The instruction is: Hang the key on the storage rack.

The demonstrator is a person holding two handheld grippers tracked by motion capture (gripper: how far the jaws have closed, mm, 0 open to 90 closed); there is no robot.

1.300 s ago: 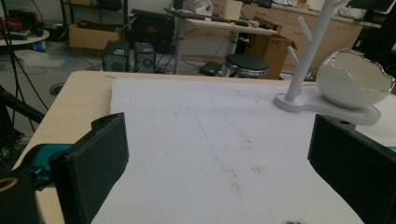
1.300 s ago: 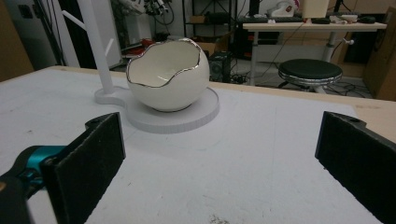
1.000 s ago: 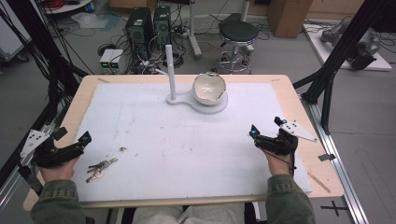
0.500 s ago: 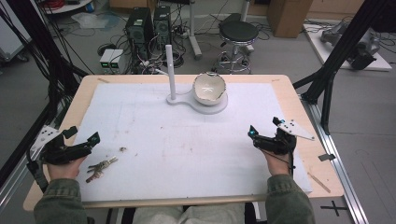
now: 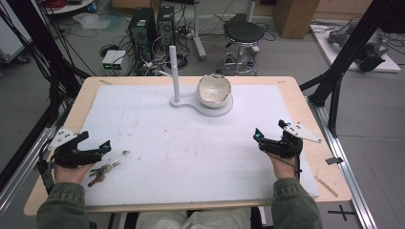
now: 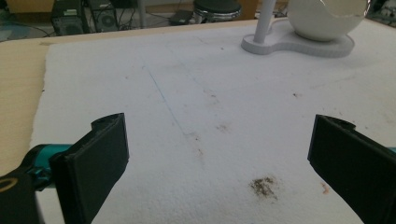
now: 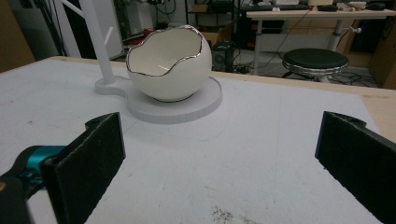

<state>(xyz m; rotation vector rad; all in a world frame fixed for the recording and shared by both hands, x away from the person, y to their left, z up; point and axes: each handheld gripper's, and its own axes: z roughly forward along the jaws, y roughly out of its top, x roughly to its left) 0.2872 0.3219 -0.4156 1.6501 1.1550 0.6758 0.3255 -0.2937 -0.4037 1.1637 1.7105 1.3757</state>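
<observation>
From the high view I have my left gripper (image 5: 98, 150) down at the near-left corner of the white mat (image 5: 191, 143), jaws spread apart with nothing between them; in the left gripper view (image 6: 217, 163) the same gap shows bare mat with a brown smudge (image 6: 264, 185) lying between the two black pads. The bunch of keys (image 5: 101, 171) sits just beside that gripper, a little nearer to me than its jaw tips and touching neither of them as far as I can tell. Its long axis runs slantwise across the mat — one end toward my left hand (image 5: 69, 169) at the near edge, the other end pointing up and to the right, toward the mat's middle. A small dark bit (image 5: 125, 153) lies apart from the keys, just past their far end. My right gripper (image 5: 269, 140) rests well away on the right side of the mat, also standing wide with nothing held; in the right gripper view (image 7: 219, 158) its pads frame open mat, and beyond them the white egg-shaped bowl (image 7: 167, 63) with its jagged silver-edged rim sits upright on a round white base (image 7: 205, 100). That base joins a slim white post (image 5: 174, 71) which stands upright beside the bowl at the far middle of the table (image 5: 296, 95) — well apart from both grippers and from the keys.
</observation>
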